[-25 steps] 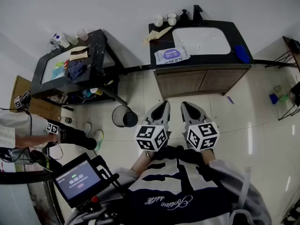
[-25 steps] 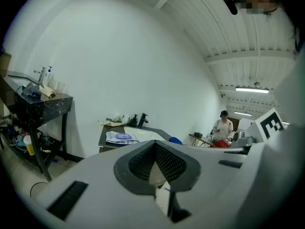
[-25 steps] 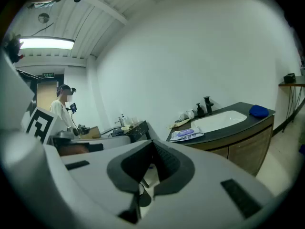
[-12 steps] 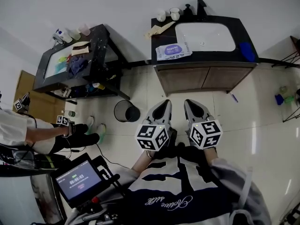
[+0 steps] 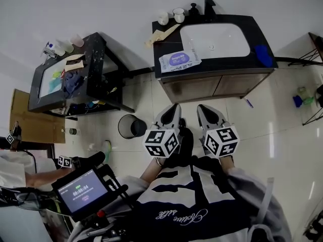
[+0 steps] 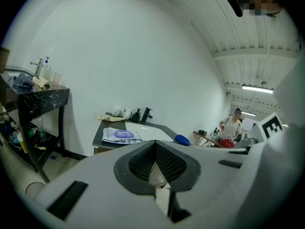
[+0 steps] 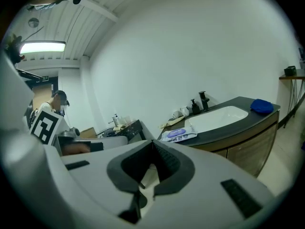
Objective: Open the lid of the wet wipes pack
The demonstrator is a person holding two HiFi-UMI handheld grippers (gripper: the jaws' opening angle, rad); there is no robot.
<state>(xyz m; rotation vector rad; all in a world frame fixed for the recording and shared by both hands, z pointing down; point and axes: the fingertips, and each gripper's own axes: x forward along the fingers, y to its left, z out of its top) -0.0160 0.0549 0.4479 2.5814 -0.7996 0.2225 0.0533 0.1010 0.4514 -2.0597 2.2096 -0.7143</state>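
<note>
Wet wipes pack (image 5: 179, 60): lay flat at upper centre of the head view, on the left part of the black vanity counter (image 5: 164, 70), just left of the white basin (image 5: 214, 40). Its purple lid patch faced up. The lid looked closed, though it was too far off to be sure.
Why it lay so: flat, lid up and towards the counter's front edge, it seemed set for a jaw to reach the flap from above while the other steadied the pack.
Pack against grippers: well apart, with bare floor tiles and the cabinet front between. In the head view it sat almost straight above the left gripper's tip. In the left gripper view it showed above and left of the jaw tips, in the right gripper view above and right.
Left gripper (image 5: 173, 110): jaws drawn together, nothing between them.
Right gripper (image 5: 203, 110): the same, pads meeting and empty.
Why held so: side by side, close to the person's body and aimed at the vanity, they read as a ready stance. The lid-opening appeared not yet begun.
Counter's other things: black tap (image 5: 209, 6) and cups (image 5: 162, 18) at the back, a blue cloth (image 5: 262, 54) at the right end.
Further out: a cluttered black side table (image 5: 98, 59) at upper left, a round bin (image 5: 130, 126) on the floor.
</note>
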